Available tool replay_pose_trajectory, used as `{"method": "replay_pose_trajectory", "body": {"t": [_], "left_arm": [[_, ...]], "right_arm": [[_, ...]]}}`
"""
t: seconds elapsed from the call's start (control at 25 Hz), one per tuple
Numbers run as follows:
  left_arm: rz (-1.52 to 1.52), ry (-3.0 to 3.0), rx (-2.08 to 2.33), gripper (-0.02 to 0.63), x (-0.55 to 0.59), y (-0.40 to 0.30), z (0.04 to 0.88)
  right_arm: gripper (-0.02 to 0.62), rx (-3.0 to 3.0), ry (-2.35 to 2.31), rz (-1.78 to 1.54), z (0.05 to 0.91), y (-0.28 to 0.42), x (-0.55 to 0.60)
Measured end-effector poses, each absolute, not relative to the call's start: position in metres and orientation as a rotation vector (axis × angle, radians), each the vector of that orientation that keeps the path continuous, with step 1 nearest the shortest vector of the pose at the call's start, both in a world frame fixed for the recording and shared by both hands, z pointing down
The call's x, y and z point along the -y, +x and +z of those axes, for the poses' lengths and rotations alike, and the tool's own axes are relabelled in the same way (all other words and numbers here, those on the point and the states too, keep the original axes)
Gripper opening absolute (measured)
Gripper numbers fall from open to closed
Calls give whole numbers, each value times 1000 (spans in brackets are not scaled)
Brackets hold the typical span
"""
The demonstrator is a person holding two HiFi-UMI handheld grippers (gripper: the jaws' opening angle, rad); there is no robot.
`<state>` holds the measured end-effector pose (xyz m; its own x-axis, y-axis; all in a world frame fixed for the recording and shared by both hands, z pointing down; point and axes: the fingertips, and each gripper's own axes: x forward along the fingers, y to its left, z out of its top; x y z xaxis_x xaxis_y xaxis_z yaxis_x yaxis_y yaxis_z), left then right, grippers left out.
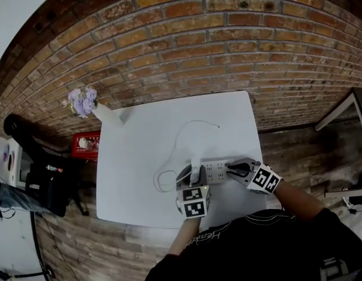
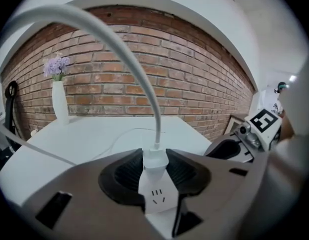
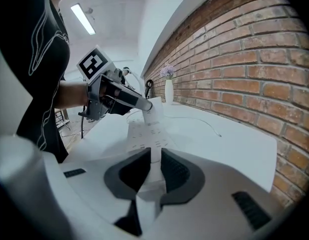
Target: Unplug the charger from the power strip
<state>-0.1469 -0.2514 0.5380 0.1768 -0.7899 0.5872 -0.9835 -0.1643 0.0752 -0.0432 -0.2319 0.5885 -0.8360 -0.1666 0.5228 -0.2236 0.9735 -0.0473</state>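
Two grippers are working at one white power strip [image 1: 217, 171], which is lying on a white table [image 1: 140, 151] set against a brick wall [image 1: 187, 40].

Head view: the left gripper [image 1: 191, 175] is clamping the white charger [image 1: 195, 166] at the strip's left end. The right gripper [image 1: 238, 170] is gripping the strip's right end. The charger's white cable [image 1: 176, 142] is looping across the tabletop. A white vase [image 1: 106, 113] of lilac flowers [image 1: 82, 101] is standing at the far left corner. A red box [image 1: 87, 144] is sitting on the floor beside the table, its print too small to read. Lettering on the person's black shirt [image 1: 257, 244] is not legible.

Left gripper view: the ribbed pads are pressing on both sides of the charger [image 2: 155, 160], with the cable [image 2: 139, 69] arching up and over the lens. A three-slot socket [image 2: 156, 196] is showing just below the jaws. Whether the pins are still seated cannot be told. The right gripper's marker cube [image 2: 264, 120] is showing a black-and-white square pattern.

Right gripper view: the jaws are standing narrow, pinching the strip's near end [image 3: 154, 156]. The charger [image 3: 153, 112] is standing on the far end inside the left gripper [image 3: 144, 104], and nothing is obstructing it. A ceiling light [image 3: 83, 19] is glowing overhead.
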Motion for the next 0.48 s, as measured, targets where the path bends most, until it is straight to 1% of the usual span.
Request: {"method": "replay_pose_trajectory", "body": {"t": [0.16, 0.36, 0.48], "left_arm": [[692, 1994, 1665, 140, 255, -148, 538], [491, 1932, 1597, 138, 260, -156, 532], [537, 1919, 1617, 139, 256, -158, 536]], "right_arm": [[43, 2580, 277, 138, 587, -47, 234], [43, 2581, 276, 127, 584, -48, 240], [43, 2582, 268, 124, 587, -49, 238]]}}
